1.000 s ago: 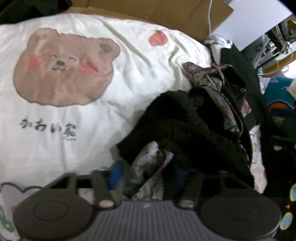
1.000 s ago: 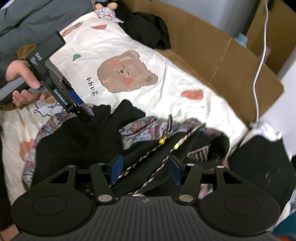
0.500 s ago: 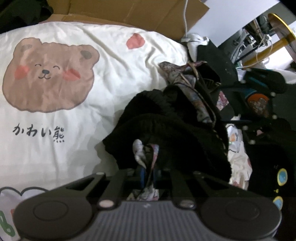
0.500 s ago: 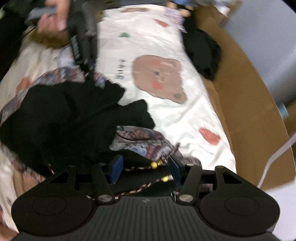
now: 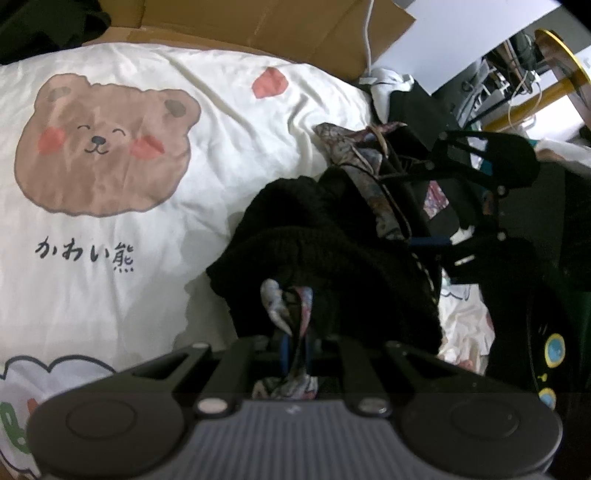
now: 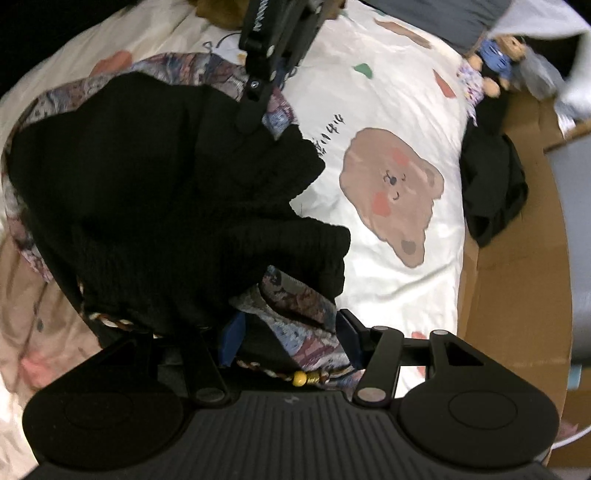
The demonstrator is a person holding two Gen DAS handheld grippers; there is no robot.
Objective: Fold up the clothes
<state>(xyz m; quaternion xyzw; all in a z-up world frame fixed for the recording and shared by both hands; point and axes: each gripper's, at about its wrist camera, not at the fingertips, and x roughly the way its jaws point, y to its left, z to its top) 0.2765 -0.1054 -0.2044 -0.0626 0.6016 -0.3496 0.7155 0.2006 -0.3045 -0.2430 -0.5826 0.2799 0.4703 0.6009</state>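
My left gripper point(image 5: 295, 347) pinches the jacket point(image 6: 155, 192) hem at bottom centre; my right gripper point(image 6: 288, 339) gapes around its collar. That cord point(image 6: 303, 377) could snag when I lift.

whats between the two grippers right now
The black knit garment with its patterned lining spans from the left gripper to the right gripper; the right wrist view shows it.

Ribbed black knit garment point(image 6: 155, 192) with woven patterned trim, matt. Braided cord point(image 6: 110, 323) with glossy yellow bead point(image 6: 300, 378). Smooth, creased cotton-like bedsheet point(image 5: 221, 122). Matt brown cardboard point(image 5: 258, 22). Matt black plastic left gripper point(image 5: 295, 349), ridged housing.
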